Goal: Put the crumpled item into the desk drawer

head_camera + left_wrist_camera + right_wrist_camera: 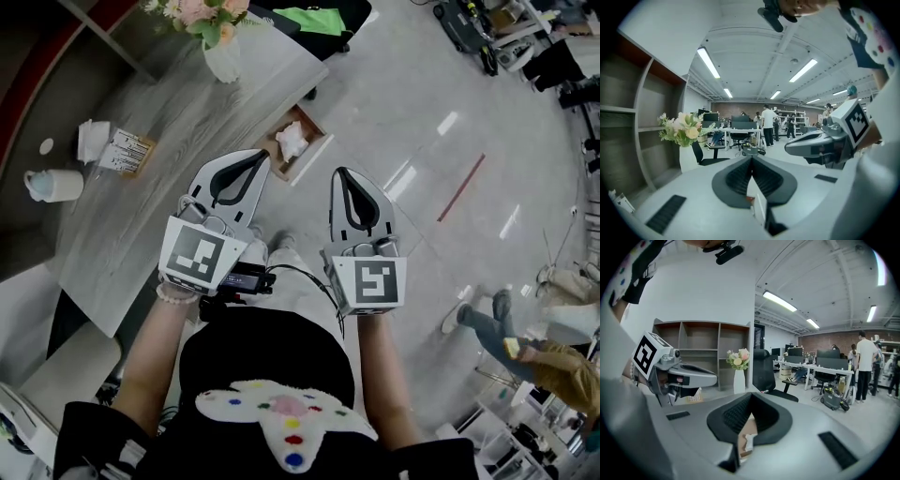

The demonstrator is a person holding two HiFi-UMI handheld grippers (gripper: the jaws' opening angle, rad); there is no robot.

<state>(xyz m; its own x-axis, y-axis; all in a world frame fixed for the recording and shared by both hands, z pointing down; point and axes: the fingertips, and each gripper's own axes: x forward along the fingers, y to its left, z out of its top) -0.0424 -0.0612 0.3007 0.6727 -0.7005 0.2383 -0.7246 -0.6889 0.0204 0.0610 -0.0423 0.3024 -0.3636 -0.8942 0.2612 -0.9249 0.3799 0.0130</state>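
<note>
Crumpled item [292,139]: white and bunched; lying inside the open drawer [315,120]
Drawer: shallow, brown; pulled out from the desk [141,225] edge, over the pale floor
Left gripper [253,157]: jaws pressed together, nothing between them; tips at 7 o'clock of the drawer, not touching it
Right gripper [342,174]: jaws together, nothing held; at 3 o'clock of the left gripper, 5 o'clock of the drawer
Desk: grey wood grain; flower vase [222,56] at 11 o'clock of the drawer; white mug [56,185] at 9 o'clock of the left gripper

Grey desk [141,225] carries vase [223,61], packet [128,153], cup [54,185], paper [92,139]. Its drawer [279,161] stands open, crumpled item [292,140] inside
</note>
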